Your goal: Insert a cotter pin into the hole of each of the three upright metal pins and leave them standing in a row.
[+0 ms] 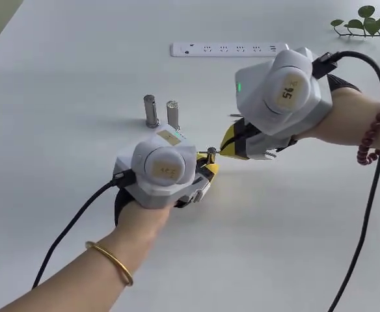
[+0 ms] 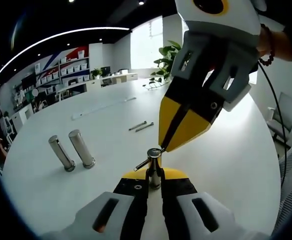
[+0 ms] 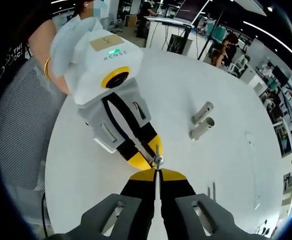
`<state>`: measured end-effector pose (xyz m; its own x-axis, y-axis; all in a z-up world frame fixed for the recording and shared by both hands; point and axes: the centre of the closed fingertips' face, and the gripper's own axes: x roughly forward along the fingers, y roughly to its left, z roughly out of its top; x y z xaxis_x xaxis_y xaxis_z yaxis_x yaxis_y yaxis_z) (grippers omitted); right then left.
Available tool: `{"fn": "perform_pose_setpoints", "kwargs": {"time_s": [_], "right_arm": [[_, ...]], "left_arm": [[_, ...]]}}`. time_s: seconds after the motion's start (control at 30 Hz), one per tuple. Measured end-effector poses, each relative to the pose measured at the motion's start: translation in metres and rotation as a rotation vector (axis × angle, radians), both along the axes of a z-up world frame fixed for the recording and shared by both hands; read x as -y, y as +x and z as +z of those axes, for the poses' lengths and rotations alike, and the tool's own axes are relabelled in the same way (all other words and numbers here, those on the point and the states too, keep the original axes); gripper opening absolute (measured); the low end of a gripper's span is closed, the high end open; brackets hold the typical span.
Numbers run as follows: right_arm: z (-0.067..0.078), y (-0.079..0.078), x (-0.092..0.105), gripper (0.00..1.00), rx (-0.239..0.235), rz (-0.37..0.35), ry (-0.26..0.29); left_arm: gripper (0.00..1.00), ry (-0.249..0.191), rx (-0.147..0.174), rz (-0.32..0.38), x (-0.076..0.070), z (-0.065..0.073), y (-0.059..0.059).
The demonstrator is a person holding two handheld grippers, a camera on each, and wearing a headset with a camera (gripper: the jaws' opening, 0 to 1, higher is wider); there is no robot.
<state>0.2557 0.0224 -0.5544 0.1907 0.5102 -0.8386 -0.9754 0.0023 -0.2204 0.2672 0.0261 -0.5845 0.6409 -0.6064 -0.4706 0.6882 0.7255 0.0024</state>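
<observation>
My left gripper is shut on a short metal pin, held upright just above the white table. My right gripper is shut on a thin cotter pin, and its yellow tips meet the pin's top. In the left gripper view the cotter pin's end pokes out of the held pin's side, below the right gripper. Two more metal pins stand side by side behind the left gripper. The right gripper comes in from the right.
Two loose cotter pins lie on the table beyond the grippers. A white power strip lies at the far edge, with a plant sprig at the far right. Black cables trail from both grippers.
</observation>
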Motion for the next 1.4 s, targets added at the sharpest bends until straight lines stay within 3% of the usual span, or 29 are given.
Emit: {"fn": "perform_pose_setpoints", "kwargs": {"time_s": [0.63, 0.8, 1.1, 1.2, 1.4], "right_arm": [[0.002, -0.004, -0.002, 0.00, 0.002, -0.016, 0.016], [0.001, -0.005, -0.004, 0.00, -0.023, -0.045, 0.036], [0.001, -0.001, 0.001, 0.06, -0.018, -0.097, 0.059], [0.003, 0.003, 0.003, 0.06, -0.010, -0.127, 0.072], [0.002, 0.008, 0.012, 0.05, -0.010, -0.192, 0.101]], "left_arm": [[0.07, -0.013, -0.001, 0.016, 0.000, -0.001, 0.000], [0.07, -0.022, -0.005, 0.031, -0.001, 0.000, 0.001], [0.07, -0.020, -0.002, 0.033, 0.000, 0.000, 0.000], [0.07, -0.002, 0.026, 0.025, 0.000, 0.000, 0.000], [0.07, -0.026, 0.021, 0.031, -0.002, 0.001, 0.000]]}}
